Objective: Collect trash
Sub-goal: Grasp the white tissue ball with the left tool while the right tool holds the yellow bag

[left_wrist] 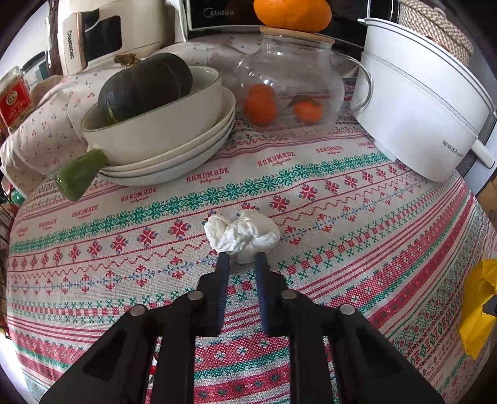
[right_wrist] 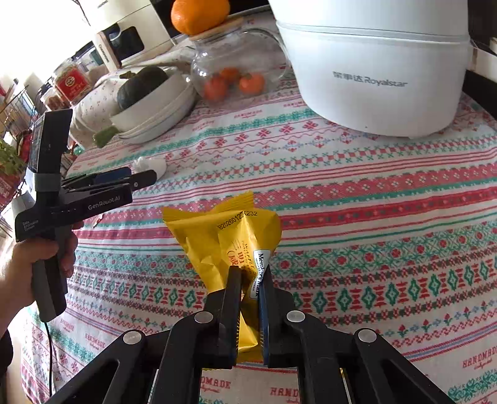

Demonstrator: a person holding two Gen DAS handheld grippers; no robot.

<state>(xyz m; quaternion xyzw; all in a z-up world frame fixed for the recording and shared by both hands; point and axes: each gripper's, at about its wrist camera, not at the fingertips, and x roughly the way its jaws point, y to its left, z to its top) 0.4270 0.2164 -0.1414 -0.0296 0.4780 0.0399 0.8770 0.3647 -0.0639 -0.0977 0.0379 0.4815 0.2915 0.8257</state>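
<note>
While both tools sit low over the patterned cloth of the worktop (left_wrist: 357, 199), the left gripper (left_wrist: 242, 259) is closed on the near edge of a crumpled white tissue (left_wrist: 242, 231), which lies on the cloth in the middle of the left wrist view, its fingers (left_wrist: 223, 270) pinching the lowest fold. Right gripper (right_wrist: 250, 273): closed on a yellow snack wrapper (right_wrist: 217, 236), the wrapper standing up between the fingers (right_wrist: 234, 286) with its printed side toward the camera. Seen from the right wrist, a hand (right_wrist: 28, 264) holds the left tool at the left edge, its tip at the tissue. Behind, toward the far edge: stacked cream plates and bowl (left_wrist: 174, 130) carrying a dark green squash (left_wrist: 146, 84); a glass jug (left_wrist: 289, 90) with small oranges inside and a larger orange (left_wrist: 292, 14) on its lid; a white electric pot (left_wrist: 422, 108) at the right.
</note>
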